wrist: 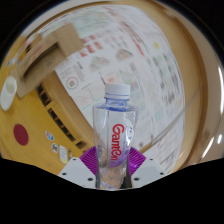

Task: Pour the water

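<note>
A clear plastic water bottle (113, 135) with a pale blue cap and a red-lettered label stands upright between my fingers. My gripper (112, 163) is shut on the bottle's lower part, with the purple pads (91, 158) pressed against both its sides. The bottle looks lifted above the wooden table (30, 135). I see no cup or other vessel for water.
A large printed sheet with pictures and text (120, 55) covers the table beyond the bottle. A cardboard box (45, 60) and a dark slatted rack (60, 115) lie to the left. A round red-and-white sticker (20, 133) and a white object (8, 92) sit at the far left.
</note>
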Action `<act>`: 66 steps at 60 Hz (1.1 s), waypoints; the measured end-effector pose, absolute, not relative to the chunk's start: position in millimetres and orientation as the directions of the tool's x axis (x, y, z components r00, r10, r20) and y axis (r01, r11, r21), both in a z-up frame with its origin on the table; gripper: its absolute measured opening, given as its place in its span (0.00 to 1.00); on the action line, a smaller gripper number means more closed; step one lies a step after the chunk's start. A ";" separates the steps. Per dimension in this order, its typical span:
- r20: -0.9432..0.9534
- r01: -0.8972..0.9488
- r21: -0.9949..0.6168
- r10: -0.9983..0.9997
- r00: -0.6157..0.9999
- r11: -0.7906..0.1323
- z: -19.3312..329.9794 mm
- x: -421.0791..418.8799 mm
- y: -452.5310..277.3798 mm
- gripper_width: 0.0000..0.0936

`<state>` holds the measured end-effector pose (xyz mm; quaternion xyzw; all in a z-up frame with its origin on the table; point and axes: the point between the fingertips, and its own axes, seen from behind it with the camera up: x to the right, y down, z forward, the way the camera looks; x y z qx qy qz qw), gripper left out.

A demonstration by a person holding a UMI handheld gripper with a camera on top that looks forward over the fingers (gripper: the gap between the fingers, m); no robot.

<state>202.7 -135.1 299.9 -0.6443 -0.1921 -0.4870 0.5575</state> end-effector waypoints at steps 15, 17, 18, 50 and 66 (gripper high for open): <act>0.968 0.962 0.207 -0.105 -0.228 -0.178 298.5 46.1 -32.2 0.36; 0.956 0.955 0.263 -0.096 -0.277 -0.137 284.2 29.9 -22.1 0.37; 0.948 0.948 0.295 -0.083 -0.306 -0.122 281.5 19.6 -17.9 0.36; 0.856 0.853 0.517 -0.032 -0.516 0.073 230.4 -48.7 11.5 0.36; 0.871 0.869 -0.490 -0.011 0.492 0.073 340.1 -16.8 -4.2 0.37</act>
